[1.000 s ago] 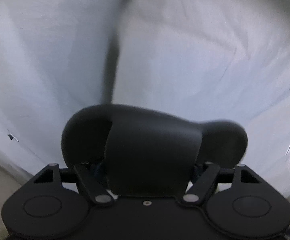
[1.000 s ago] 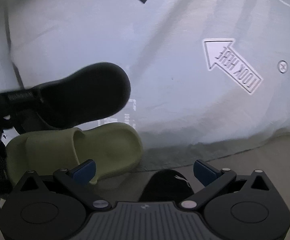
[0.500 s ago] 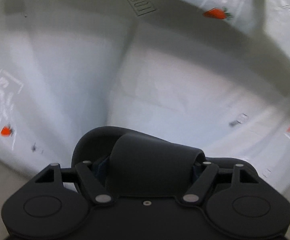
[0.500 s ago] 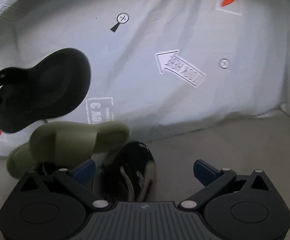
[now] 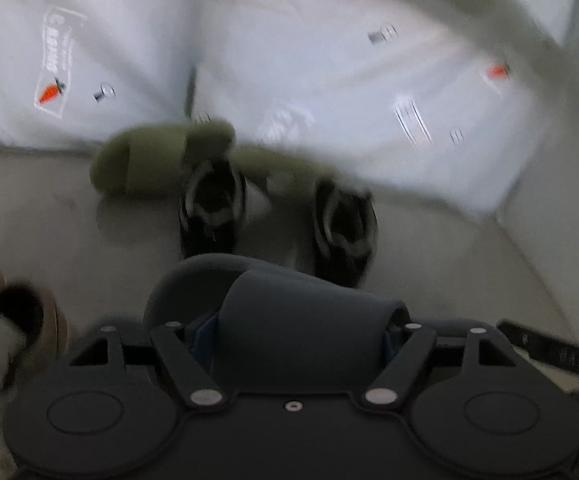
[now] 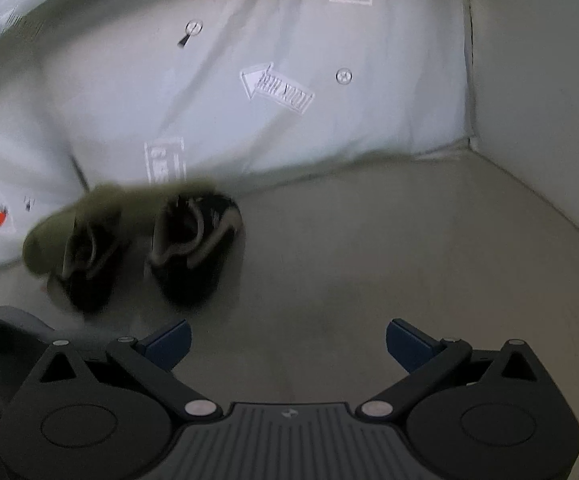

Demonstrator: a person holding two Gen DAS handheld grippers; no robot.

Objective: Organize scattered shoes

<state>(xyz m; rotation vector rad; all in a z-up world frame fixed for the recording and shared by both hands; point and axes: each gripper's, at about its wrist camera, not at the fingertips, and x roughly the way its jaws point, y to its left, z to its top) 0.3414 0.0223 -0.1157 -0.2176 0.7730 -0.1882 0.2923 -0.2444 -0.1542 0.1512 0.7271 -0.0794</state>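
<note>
The left claw (image 5: 293, 316) was clamped on a dark grey slipper (image 5: 289, 308), whose broad strap filled the space between the fingers and hid most of both blue pads; the slipper's rounded end stuck out ahead and to the left of the claw. At the far left of the left wrist view, a brown, dark-lined shoe (image 5: 17, 320) lay blurred on the floor (image 5: 429, 240). Ahead of the held slipper, an olive green slipper (image 5: 157, 160) lay by the bottom edge of a white printed sheet (image 5: 329, 60), and just right of it stood a black sneaker with pale laces (image 5: 211, 208), its front touching or overlapping the green slipper; motion blur kept this from being certain. A second black sneaker (image 5: 345, 228) stood a little apart to the right, parallel to the first. A blurred olive streak ran behind the pair, and what it belonged to could not be told. In the right wrist view the same green slipper (image 6: 61, 228) and the two sneakers (image 6: 197, 248) appeared at centre left, side by side at the foot of the sheet (image 6: 289, 40) with its carrot and arrow prints. The right claw (image 6: 287, 346) hung spread wide over bare floor (image 6: 409, 260), its blue fingers (image 6: 167, 344) holding and touching nothing.
</note>
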